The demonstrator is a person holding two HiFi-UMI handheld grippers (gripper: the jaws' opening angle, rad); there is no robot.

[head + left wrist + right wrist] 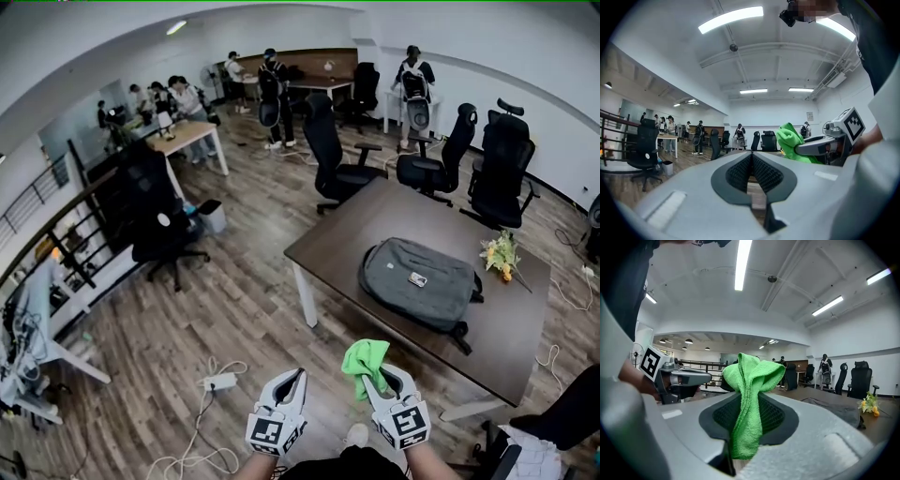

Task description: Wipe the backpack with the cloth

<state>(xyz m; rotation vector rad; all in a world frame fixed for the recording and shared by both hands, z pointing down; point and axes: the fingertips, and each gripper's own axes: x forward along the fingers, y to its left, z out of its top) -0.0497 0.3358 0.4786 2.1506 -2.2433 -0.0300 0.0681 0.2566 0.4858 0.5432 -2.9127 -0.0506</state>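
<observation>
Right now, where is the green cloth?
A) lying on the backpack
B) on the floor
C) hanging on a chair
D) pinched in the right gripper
D: the green cloth is pinched between the jaws of the right gripper, well short of the backpack lying on the table.

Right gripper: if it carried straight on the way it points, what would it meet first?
Probably nothing soon: the right gripper, shut on the green cloth, points over the table's near-left corner, left of the backpack. Depth is unclear.
</observation>
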